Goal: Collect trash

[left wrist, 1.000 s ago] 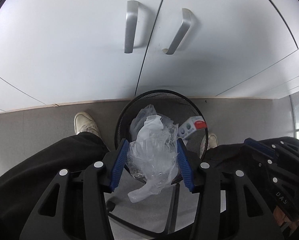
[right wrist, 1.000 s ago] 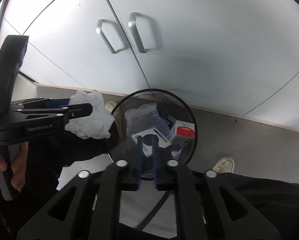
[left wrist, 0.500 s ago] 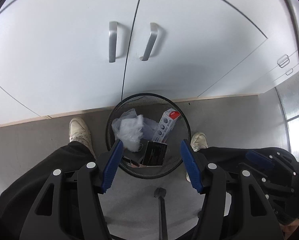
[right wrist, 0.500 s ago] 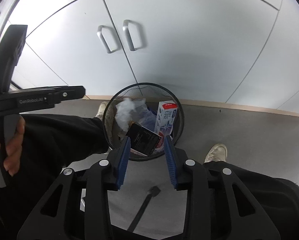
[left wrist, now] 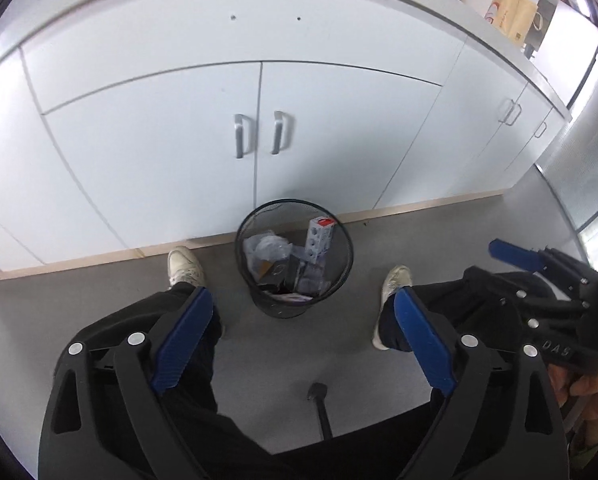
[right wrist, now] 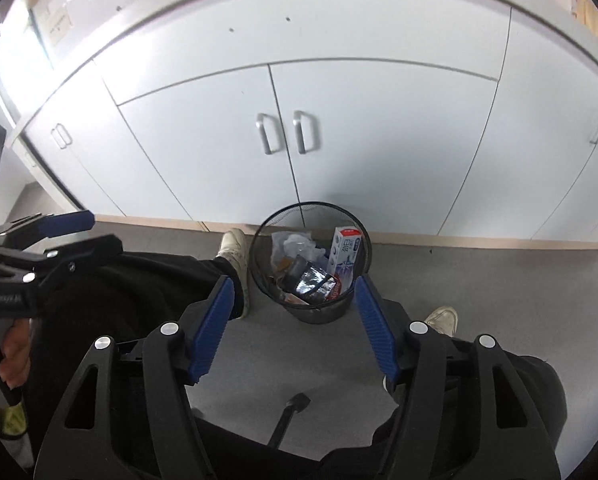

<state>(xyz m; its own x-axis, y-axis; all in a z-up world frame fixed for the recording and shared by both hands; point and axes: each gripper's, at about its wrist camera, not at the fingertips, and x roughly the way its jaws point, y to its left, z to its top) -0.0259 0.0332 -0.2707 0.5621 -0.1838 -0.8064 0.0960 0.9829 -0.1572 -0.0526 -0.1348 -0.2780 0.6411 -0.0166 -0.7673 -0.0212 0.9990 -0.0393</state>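
Both claws are now sitting higher and farther back from the black mesh wastebasket than a second ago, so it is looking smaller and the whole white cabinet front is coming into view. The crumpled clear plastic that the left claw was gripping is now lying inside the wastebasket. The left claw's jaws have just been opening and are standing wide apart, released, with nothing between its blue pads. The right claw has also just been opening; its jaws are released and holding nothing.

The wastebasket is standing on the grey floor just in front of the cabinet, between the person's two pale shoes. Inside it, a white and red carton is leaning upright against the far right wall, a dark shiny packet is lying in the middle, and the crumpled plastic is resting at the left.

A person's black-trousered legs are filling the lower part of both views.
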